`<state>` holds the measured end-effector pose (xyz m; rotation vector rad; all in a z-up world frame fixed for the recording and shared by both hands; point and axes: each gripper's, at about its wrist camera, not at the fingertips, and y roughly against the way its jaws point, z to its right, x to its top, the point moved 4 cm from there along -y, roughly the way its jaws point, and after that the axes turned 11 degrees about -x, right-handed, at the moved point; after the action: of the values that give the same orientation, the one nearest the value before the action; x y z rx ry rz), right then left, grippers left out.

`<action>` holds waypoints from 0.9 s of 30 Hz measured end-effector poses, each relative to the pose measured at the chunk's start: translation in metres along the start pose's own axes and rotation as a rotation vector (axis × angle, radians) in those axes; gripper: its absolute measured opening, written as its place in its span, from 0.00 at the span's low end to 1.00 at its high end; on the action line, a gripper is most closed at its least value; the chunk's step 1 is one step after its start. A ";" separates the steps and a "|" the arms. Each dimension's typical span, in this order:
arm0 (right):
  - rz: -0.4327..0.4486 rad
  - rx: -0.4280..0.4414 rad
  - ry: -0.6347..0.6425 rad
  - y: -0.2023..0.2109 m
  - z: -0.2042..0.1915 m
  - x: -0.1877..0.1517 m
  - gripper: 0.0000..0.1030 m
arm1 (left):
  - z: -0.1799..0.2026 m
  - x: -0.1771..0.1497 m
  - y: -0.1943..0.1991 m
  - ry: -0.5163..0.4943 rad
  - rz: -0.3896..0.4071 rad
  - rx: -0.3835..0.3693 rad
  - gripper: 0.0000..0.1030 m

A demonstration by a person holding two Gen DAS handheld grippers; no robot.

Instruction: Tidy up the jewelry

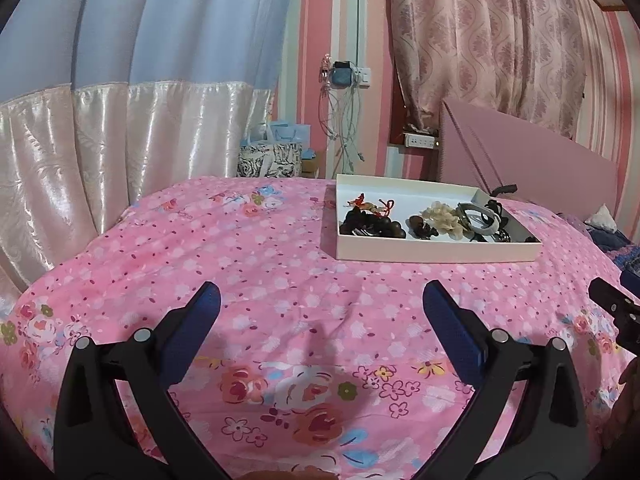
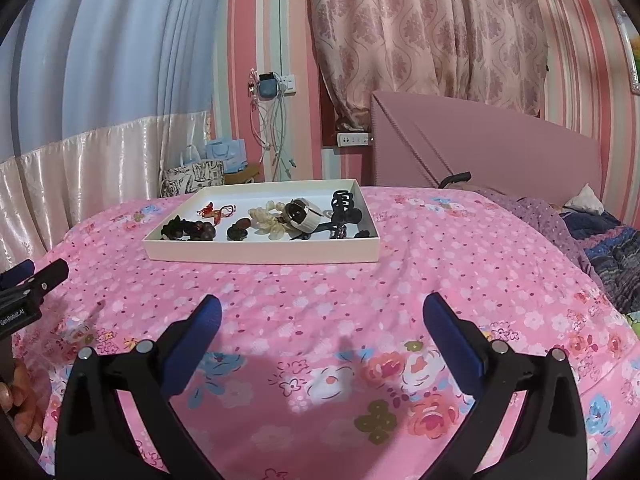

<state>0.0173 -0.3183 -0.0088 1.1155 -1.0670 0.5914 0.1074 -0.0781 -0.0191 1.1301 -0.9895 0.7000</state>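
Neither gripper had begun sorting: the left gripper [image 1: 321, 300] and right gripper [image 2: 322, 312] both hung spread wide and empty over the bedspread [image 1: 256, 264]. The jewelry [image 2: 260, 222] lay jumbled in the tray [image 2: 260, 252] ahead (beads, clips, flowers). Next, probably reaching in for one piece. Curtains [image 2: 420, 40] hung behind.
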 end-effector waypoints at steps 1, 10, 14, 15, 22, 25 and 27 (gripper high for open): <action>0.002 -0.005 0.002 0.000 0.000 0.000 0.98 | 0.000 0.000 0.000 0.001 0.002 0.002 0.97; 0.013 -0.028 -0.006 0.003 0.000 0.001 0.98 | 0.002 -0.001 0.004 -0.023 0.012 0.006 0.97; 0.013 -0.029 -0.003 0.003 -0.001 0.001 0.98 | 0.006 0.000 0.006 -0.041 0.017 0.005 0.97; 0.013 -0.029 -0.005 0.003 -0.001 0.001 0.98 | 0.007 0.000 0.005 -0.044 0.017 0.004 0.97; 0.012 -0.029 -0.006 0.003 -0.001 0.001 0.98 | 0.008 0.000 0.007 -0.053 0.019 0.005 0.97; 0.013 -0.029 -0.005 0.003 -0.001 0.001 0.98 | 0.008 0.001 0.007 -0.054 0.020 0.005 0.97; 0.012 -0.028 -0.007 0.002 -0.001 0.001 0.98 | 0.008 0.001 0.007 -0.057 0.020 0.006 0.97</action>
<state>0.0159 -0.3167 -0.0070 1.0878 -1.0859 0.5805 0.0993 -0.0840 -0.0147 1.1518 -1.0490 0.6901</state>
